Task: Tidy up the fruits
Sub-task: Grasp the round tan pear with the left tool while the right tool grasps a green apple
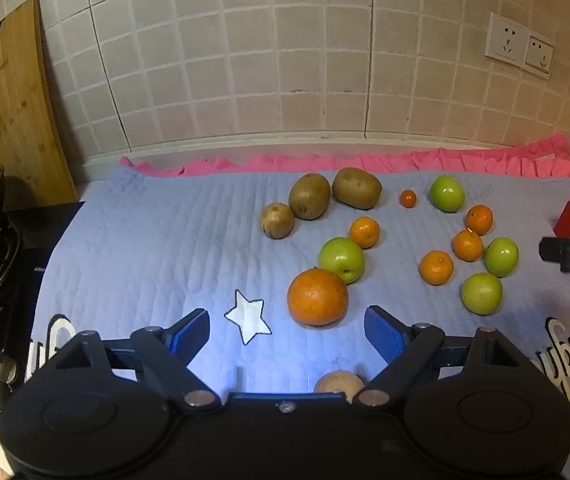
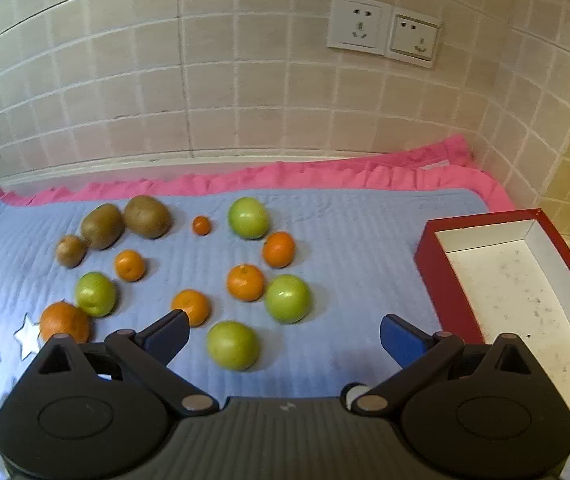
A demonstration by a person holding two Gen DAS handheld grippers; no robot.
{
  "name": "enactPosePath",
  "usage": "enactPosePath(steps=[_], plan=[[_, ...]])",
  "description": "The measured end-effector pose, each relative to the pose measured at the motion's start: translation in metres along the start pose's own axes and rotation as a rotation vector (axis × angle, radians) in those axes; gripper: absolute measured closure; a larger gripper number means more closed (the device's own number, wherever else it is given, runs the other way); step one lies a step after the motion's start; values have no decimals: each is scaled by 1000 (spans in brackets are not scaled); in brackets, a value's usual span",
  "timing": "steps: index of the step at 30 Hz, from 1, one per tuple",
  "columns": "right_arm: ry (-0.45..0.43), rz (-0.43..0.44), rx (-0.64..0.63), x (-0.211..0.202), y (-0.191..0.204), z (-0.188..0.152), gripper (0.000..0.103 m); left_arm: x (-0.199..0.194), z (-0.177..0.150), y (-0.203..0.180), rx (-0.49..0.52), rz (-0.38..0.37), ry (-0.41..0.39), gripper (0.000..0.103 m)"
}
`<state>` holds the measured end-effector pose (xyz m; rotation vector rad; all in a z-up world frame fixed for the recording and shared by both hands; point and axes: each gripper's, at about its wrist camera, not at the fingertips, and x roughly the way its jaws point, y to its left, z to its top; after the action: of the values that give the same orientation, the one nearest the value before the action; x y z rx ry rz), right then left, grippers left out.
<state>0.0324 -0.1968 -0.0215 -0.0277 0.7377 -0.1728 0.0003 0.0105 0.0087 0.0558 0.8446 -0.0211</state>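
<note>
Fruit lies scattered over a blue quilted mat (image 1: 145, 240) with a pink frill along its far edge, spread on the desk against a tiled wall. Near the mat's far edge sit three kiwis (image 1: 309, 196) close together, the two larger ones touching, and to their right a tiny orange (image 1: 408, 199) and a green apple (image 1: 447, 193). Nearer the middle, a big orange (image 1: 317, 297) touches a second green apple (image 1: 341, 259), with a mandarin (image 1: 364, 232) just behind that apple. Toward the mat's right edge three more mandarins (image 2: 245, 282) and two green apples (image 2: 287, 298) form a loose cluster (the nearest apple (image 2: 232, 345) lies between the right tool's fingers, untouched). At the desk's right edge stands a red box (image 2: 433, 268) with a white inside, holding no fruit. The left hand-held gripper (image 1: 287, 334) has its jaws spread wide with nothing in them, tilted down over a white star (image 1: 248, 316) printed on the mat, the big orange just beyond its tips. The right hand-held gripper (image 2: 285, 338) is likewise wide apart and empty. A wooden cutting board (image 1: 9, 100) leans on the wall at the far left corner, and two sockets (image 2: 383, 30) are set in the tiles.
</note>
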Motion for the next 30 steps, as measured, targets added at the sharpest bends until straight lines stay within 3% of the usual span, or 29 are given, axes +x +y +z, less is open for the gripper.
enactPosePath(steps=[5, 11, 13, 21, 27, 30], plan=[[-22, -21, -4, -1, 0, 14, 0, -4, 0, -2, 35, -9, -16, 2], [-14, -27, -18, 7, -1, 21, 0, 1, -4, -2, 66, -38, 19, 2], [-14, -14, -23, 11, -1, 23, 0, 3, -6, -2, 80, -67, 68, 2], [7, 45, -4, 35, -23, 24, 0, 20, -27, 0, 136, -161, 90, 2], [69, 118, 47, 71, -33, 23, 10, 47, -39, -4, 195, -209, 141, 2], [98, 89, 3, 91, -31, 23, 16, 62, -43, -4, 199, -217, 187, 4]])
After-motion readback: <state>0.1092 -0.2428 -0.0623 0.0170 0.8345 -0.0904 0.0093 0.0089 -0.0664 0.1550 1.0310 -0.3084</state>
